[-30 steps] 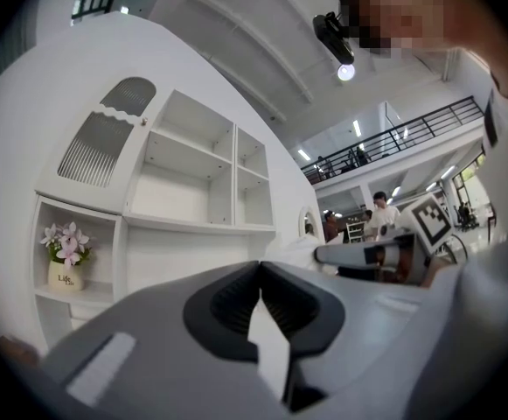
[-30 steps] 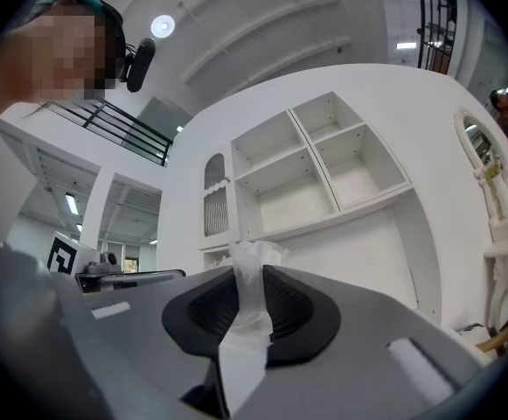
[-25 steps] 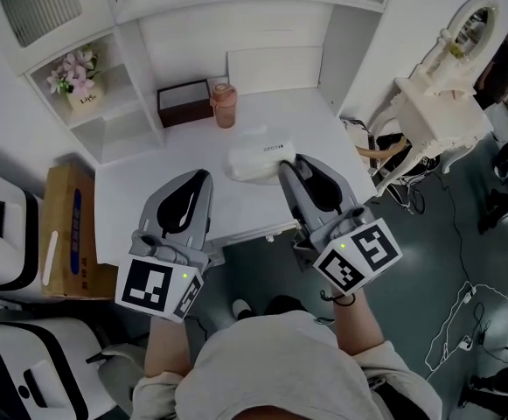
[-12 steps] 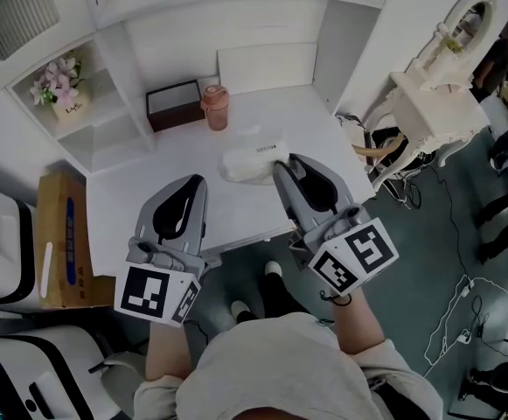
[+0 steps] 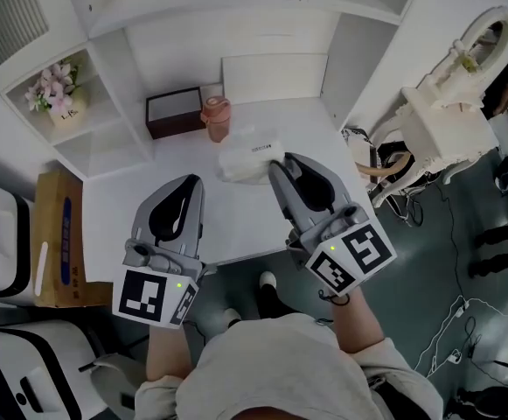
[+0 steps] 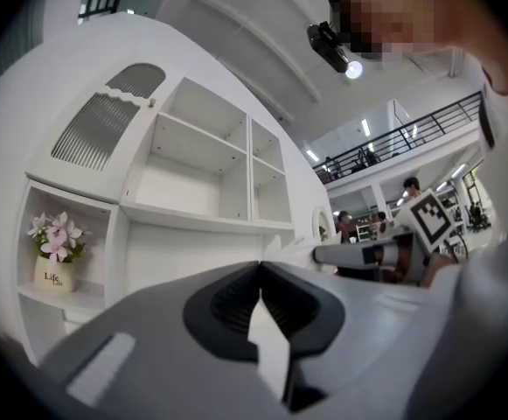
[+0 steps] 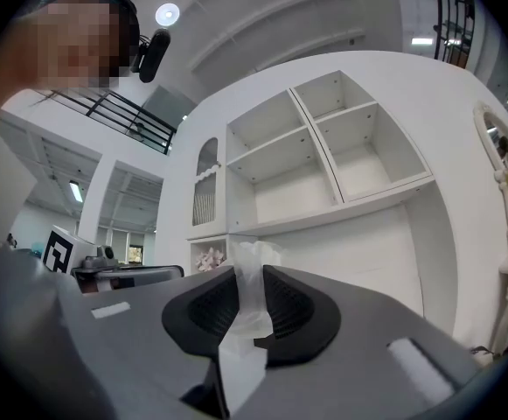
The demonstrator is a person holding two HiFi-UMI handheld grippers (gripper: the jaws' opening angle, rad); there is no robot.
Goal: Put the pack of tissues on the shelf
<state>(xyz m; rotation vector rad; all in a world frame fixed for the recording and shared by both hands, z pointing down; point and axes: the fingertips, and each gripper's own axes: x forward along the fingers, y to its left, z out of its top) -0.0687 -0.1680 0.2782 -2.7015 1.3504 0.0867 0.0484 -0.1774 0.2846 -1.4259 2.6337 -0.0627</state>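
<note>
Pink flowers in a white pot are seen in a shelf compartment at the upper left of the head view, with a cardboard box below them at the left edge. The left gripper is held over the white desk, left of centre, its jaws clenched together with nothing between them. A brown box and a pink bottle are set at the back of the desk. Just below and right of them, at centre, the pack of tissues is pinched at its right end by the right gripper, whose jaws are clamped on its wrapper. Whether the pack is raised off the desk cannot be told.
</note>
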